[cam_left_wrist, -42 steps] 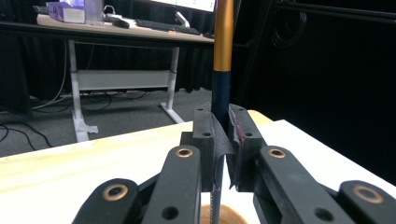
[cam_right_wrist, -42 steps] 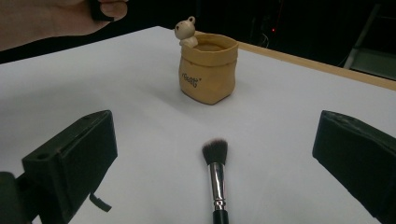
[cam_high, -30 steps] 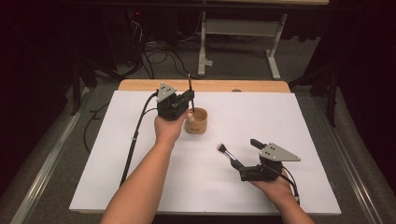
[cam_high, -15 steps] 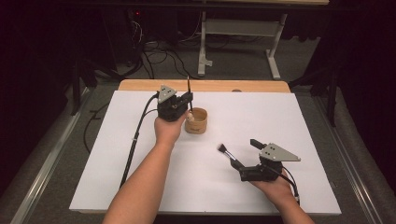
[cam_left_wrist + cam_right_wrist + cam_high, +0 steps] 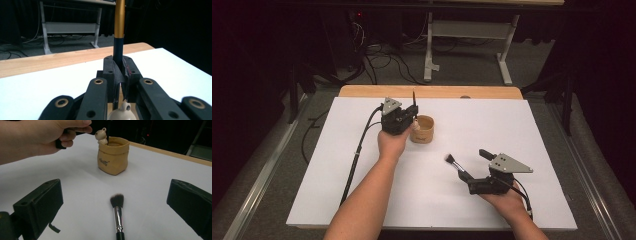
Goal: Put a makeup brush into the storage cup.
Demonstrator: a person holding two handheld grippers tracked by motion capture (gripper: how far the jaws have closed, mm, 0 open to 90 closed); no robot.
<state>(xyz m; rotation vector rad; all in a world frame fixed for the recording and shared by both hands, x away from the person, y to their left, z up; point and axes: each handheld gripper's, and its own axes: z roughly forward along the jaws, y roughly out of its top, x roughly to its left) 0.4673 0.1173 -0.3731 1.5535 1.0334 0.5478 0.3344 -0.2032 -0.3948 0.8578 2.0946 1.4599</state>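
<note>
My left gripper [image 5: 410, 116] is shut on a slim brush [image 5: 414, 100] and holds it upright over the tan bag-shaped pot [image 5: 424, 130]. In the left gripper view the jaws [image 5: 118, 65] clamp the brush's black and gold handle [image 5: 119, 27], with the pot's small bear figure [image 5: 124, 111] just below. A short makeup brush [image 5: 453, 163] lies flat on the white table. My right gripper [image 5: 470, 167] is open around its handle end. In the right gripper view, the makeup brush [image 5: 117, 211] lies between the wide jaws and points bristles-first at the pot [image 5: 113, 155].
The white sheet [image 5: 532, 135] covers most of a wooden table [image 5: 432, 91]. Left gripper's cable [image 5: 357, 155] trails down the left side. Behind the table are a metal desk frame [image 5: 467, 37] and floor cables [image 5: 387, 57]. The left hand [image 5: 37, 137] is beside the pot.
The left gripper has sunk slightly with the upright brush toward the pot. The right gripper and the makeup brush on the table have stayed put.
</note>
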